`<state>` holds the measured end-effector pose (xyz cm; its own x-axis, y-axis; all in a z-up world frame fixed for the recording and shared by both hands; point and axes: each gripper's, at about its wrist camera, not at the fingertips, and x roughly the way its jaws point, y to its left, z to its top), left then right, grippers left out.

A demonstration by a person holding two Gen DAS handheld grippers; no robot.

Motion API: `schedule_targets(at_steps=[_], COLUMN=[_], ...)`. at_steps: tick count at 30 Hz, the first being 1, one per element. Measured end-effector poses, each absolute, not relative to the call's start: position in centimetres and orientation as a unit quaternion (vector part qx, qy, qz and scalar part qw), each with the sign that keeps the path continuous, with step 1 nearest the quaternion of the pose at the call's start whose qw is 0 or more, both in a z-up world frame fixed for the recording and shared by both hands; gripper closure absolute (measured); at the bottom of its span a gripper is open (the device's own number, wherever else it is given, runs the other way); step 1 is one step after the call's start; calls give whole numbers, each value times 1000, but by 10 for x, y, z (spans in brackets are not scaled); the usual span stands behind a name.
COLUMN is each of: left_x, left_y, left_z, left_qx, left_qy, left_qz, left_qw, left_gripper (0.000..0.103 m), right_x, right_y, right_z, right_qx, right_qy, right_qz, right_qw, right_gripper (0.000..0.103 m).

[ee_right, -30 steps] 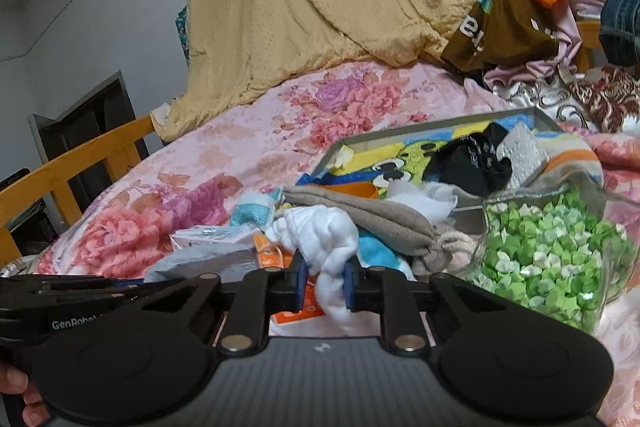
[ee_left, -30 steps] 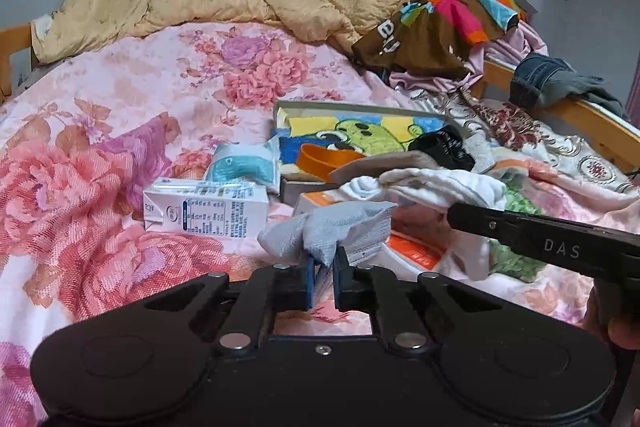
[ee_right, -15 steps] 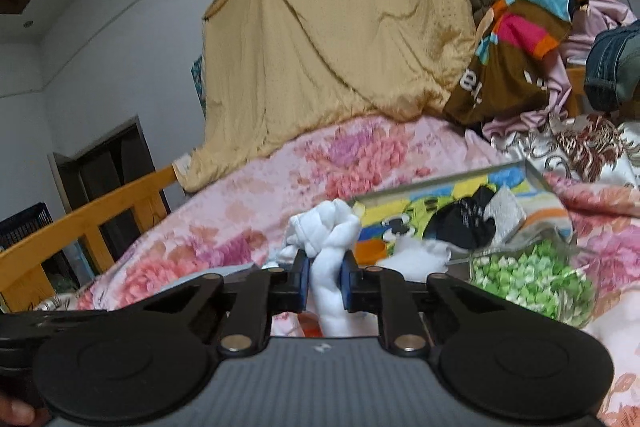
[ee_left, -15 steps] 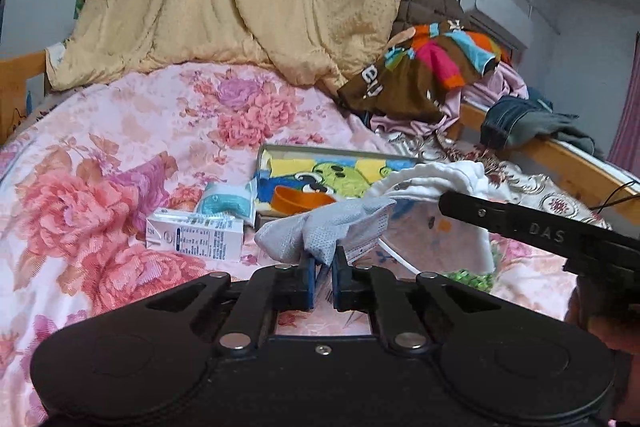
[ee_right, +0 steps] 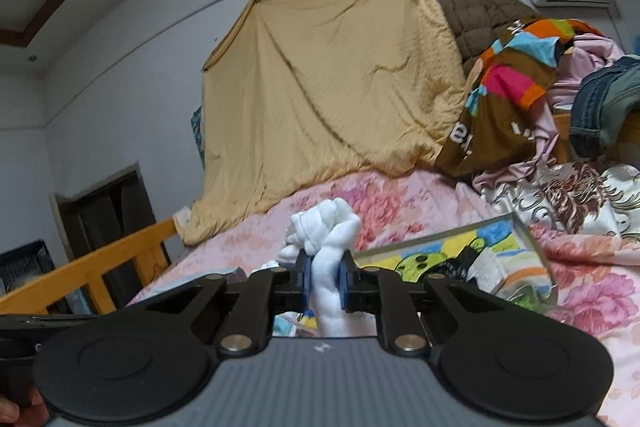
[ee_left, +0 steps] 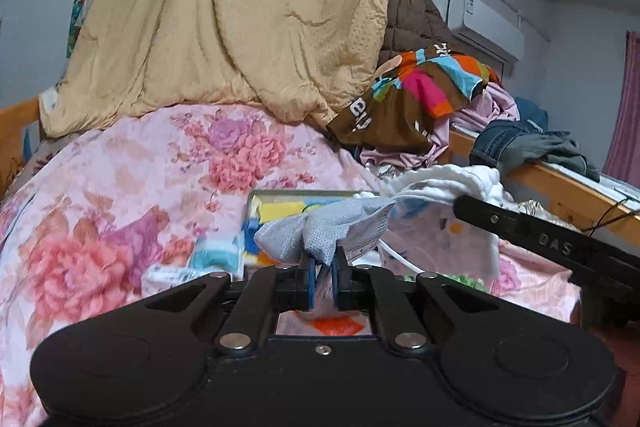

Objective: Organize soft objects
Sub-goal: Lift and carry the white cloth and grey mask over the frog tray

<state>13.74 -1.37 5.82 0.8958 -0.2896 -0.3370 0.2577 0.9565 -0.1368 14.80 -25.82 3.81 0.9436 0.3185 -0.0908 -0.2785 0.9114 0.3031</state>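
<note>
My left gripper [ee_left: 322,261] is shut on a grey perforated cloth [ee_left: 328,227] with a white label, held up above the floral bedspread [ee_left: 120,207]. My right gripper [ee_right: 325,269] is shut on a bunched white cloth [ee_right: 326,231], which sticks up above its pads and hangs down below them. In the left wrist view the right gripper's black arm [ee_left: 540,241] crosses at the right, with the white cloth [ee_left: 448,179] draped over its tip. A shallow tray [ee_right: 520,227] with a cartoon picture lies on the bed under both cloths and holds a black item [ee_right: 466,261].
A yellow quilt [ee_left: 240,27] hangs at the back. Piled clothes [ee_left: 420,95] and jeans [ee_left: 520,143] sit at the right by a wooden rail [ee_left: 568,183]. A white carton [ee_left: 168,277] and a teal pack [ee_left: 216,255] lie left of the tray. Another bed rail [ee_right: 100,263] runs along the left.
Both grippers have risen with their cloths, and both views now look higher up the wall. The jar of green pieces and the heap on the bed have dropped out of the right view.
</note>
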Motion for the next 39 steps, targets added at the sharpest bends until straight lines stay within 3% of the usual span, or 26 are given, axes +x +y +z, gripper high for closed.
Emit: schedule_targets(at_steps=[10,16,28,39], left_x=[197,255,360,398], left_y=[-26,-31,-64,-74], left_z=[68,58,17,-27], left_qx=[-53,-65,-92,-73], left_qy=[169,201,221,261], left_qz=[-148,-141,-112,-109], left_qw=[973,967,964,956], left_gripper=[95,95,95,95], right_x=[180,232,316,350], right_y=[-283,-297,-292,-290], right_z=[52,55,19,-16], right_qx=[152,194,193,211], right_qy=[33,28,86,152], right_qz=[116,128,103,93], right_qw=[981,972,972,961], right_gripper=[88,88,88,89])
